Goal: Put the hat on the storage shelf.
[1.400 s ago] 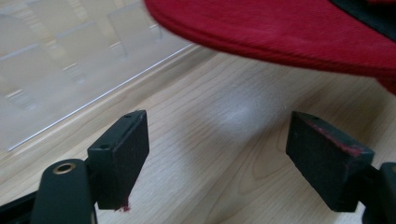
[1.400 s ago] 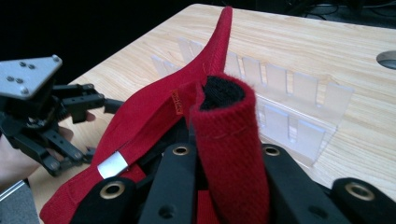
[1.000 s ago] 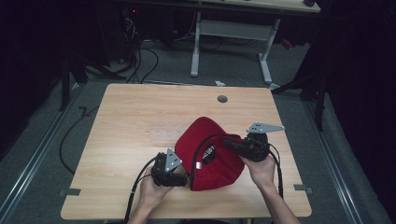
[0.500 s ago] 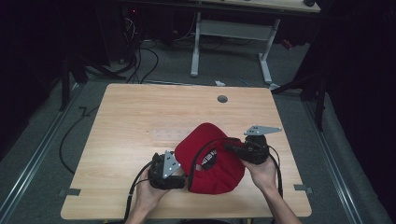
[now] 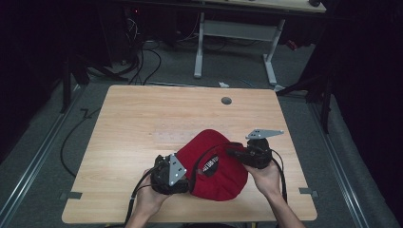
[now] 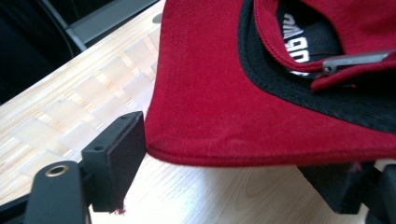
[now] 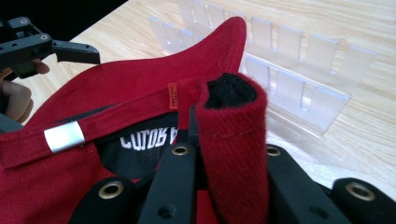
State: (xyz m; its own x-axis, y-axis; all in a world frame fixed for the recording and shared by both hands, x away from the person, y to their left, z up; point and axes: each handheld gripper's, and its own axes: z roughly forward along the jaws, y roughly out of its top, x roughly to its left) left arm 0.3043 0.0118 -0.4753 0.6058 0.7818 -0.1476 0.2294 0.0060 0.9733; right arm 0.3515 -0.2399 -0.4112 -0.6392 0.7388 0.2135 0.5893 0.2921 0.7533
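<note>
A red cap (image 5: 216,166) lies upside down near the table's front edge, its black lining and a white-lettered label facing up. My right gripper (image 5: 233,153) is shut on a folded piece of the cap's rim (image 7: 233,135), with the back strap and its metal clasp (image 7: 64,136) just to the left. My left gripper (image 5: 183,175) is at the cap's left side. Its jaws are open and wide apart. The brim's edge (image 6: 224,156) lies between them and covers the right-hand jaw. The left gripper (image 7: 46,46) also appears beyond the cap in the right gripper view.
A clear plastic slotted rack (image 7: 289,70) sits on the wooden table (image 5: 142,118) just behind the cap. A round cable hole (image 5: 226,100) is near the far edge. Beyond the table are a desk frame (image 5: 233,33) and floor cables (image 5: 138,57).
The cap has tipped lower and flatter, its inside label turning up. My right gripper has dropped slightly toward the person with it. The left gripper has barely moved.
</note>
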